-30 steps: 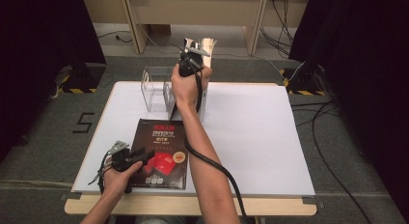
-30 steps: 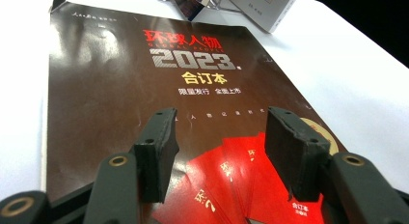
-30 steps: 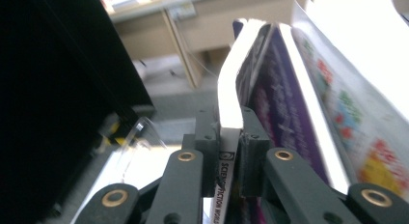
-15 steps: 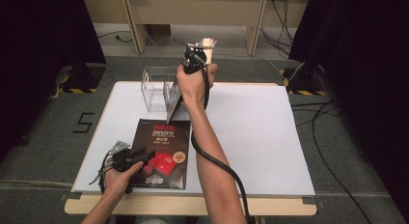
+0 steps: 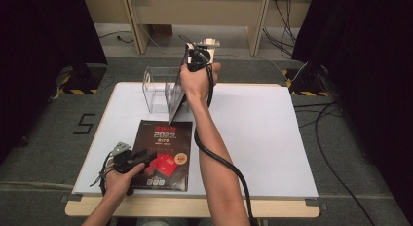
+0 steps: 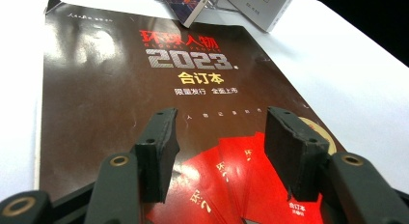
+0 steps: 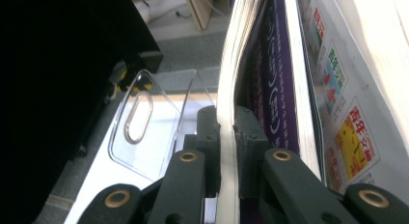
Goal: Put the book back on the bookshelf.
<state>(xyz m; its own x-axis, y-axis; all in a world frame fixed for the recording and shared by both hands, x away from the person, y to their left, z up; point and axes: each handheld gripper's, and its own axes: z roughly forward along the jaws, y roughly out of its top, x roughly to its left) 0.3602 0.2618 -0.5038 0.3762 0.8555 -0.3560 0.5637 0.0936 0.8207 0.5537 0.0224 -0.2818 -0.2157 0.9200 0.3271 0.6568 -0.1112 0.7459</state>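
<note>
Thin magazine (image 7: 226, 89) stands on edge, tilted, at clear plastic file holder (image 5: 158, 87); dark "2023" magazine (image 5: 163, 150) lies flat on table, near front edge.

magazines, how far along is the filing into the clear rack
Done: magazines already stand in the clear rack. In hand: the right hand-held gripper, whose jaws have just been closing, pinches the pages of an upright magazine at the rack. Left: the dark 2023 magazine lies flat on the table, the left hand-held gripper open over it.
</note>
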